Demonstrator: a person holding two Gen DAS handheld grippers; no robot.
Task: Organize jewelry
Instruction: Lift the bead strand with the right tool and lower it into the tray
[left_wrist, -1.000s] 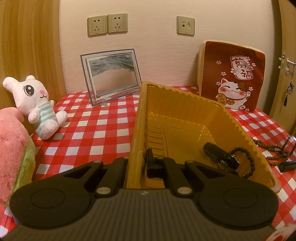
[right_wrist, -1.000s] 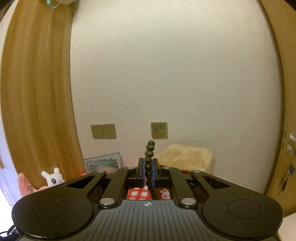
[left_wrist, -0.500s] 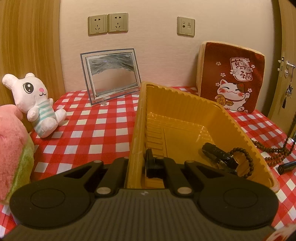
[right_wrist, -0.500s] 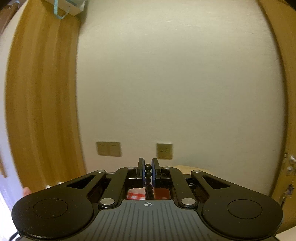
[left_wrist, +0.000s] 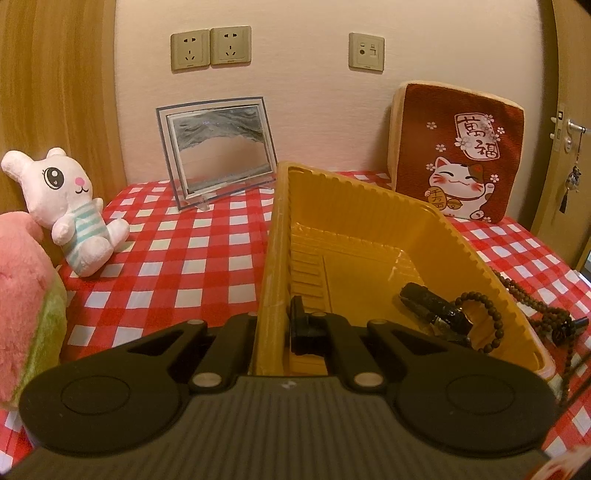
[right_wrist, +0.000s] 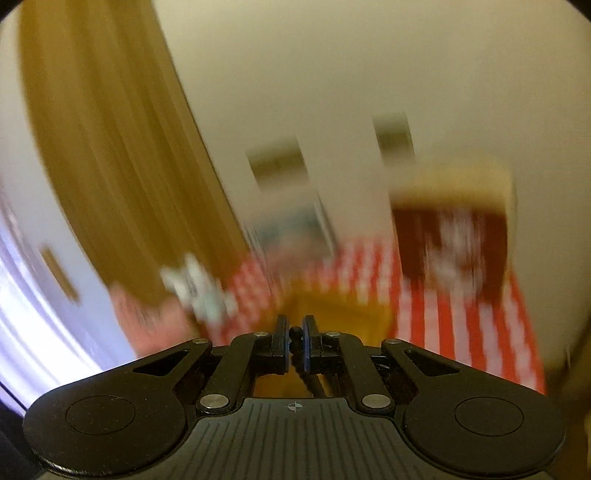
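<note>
The bead necklace (right_wrist: 294, 338) is pinched in my right gripper (right_wrist: 294, 332) above the yellow tray (left_wrist: 480, 258), whose wall my left gripper (left_wrist: 280, 325) clamps; its dangling strand could snag the rim.

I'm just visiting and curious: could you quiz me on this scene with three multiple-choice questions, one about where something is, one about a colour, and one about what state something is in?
1. Where does the small bead bracelet lie?
A. Inside the tray
B. On the plush rabbit
C. Against the picture frame

2. What colour is the tray?
A. Blue
B. Yellow
C. White

3. What is the right gripper doing?
A. Standing wide open and empty
B. Clamped on a string of dark beads
C. Clamped on a plush toy

Answers:
1. A, the bracelet rests on the tray's floor beside a dark clip.
2. B, its ribbed walls are plainly yellow.
3. B, a dark beaded strand runs between its nearly closed fingers.
</note>
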